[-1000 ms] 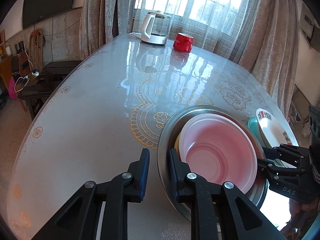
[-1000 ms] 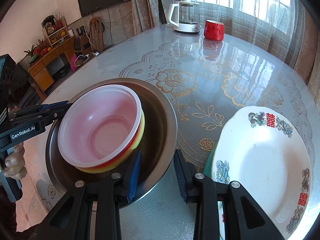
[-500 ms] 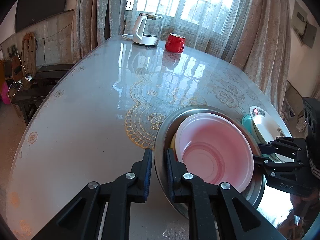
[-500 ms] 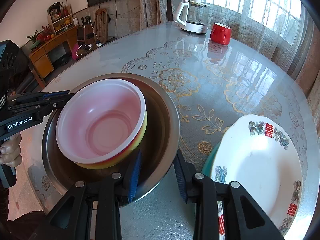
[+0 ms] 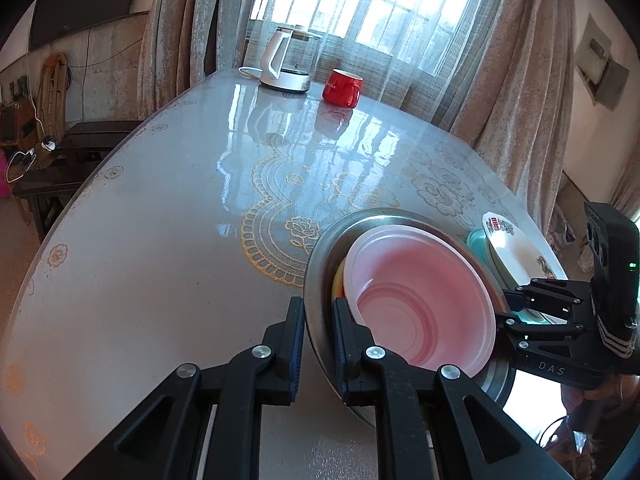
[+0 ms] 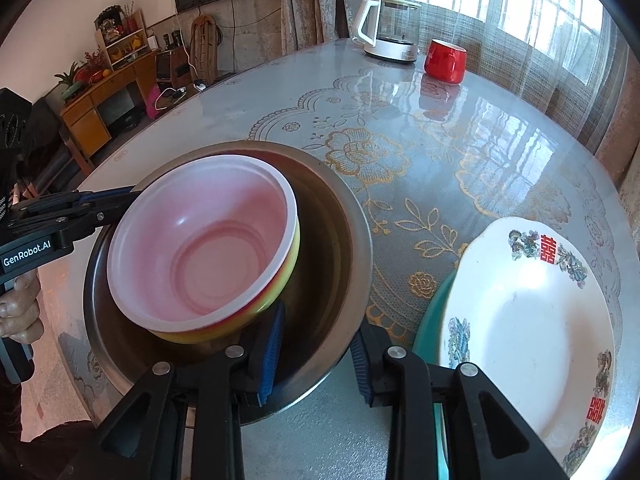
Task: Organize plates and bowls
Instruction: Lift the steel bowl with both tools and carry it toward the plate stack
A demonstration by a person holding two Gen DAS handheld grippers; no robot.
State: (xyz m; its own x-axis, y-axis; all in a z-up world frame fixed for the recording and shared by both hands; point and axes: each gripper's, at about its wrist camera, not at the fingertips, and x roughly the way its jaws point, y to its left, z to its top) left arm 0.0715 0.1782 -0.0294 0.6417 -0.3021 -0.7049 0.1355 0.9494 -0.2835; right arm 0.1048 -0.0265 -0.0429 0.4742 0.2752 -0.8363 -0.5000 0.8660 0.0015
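A large steel basin (image 5: 316, 280) (image 6: 340, 248) holds a pink bowl (image 5: 424, 300) (image 6: 200, 240) nested in a yellow bowl (image 6: 276, 296). The basin looks lifted and tilted above the table. My left gripper (image 5: 318, 344) is shut on the basin's near rim. My right gripper (image 6: 318, 356) straddles the opposite rim with a wide gap between the blue pads; it also shows in the left wrist view (image 5: 516, 304). A white patterned plate (image 6: 528, 320) (image 5: 516, 248) lies on a teal plate (image 6: 432, 320) to the right.
A white electric kettle (image 5: 286, 62) (image 6: 390, 30) and a red mug (image 5: 342, 87) (image 6: 445, 60) stand at the far end of the glossy lace-patterned table (image 5: 160, 240). Curtains and a window lie behind. A wooden cabinet (image 6: 104, 92) stands off to the left.
My left gripper has closed from a wide gap onto the basin's rim. The basin with its bowls has risen and tilted a little. The right gripper keeps its place on the rim.
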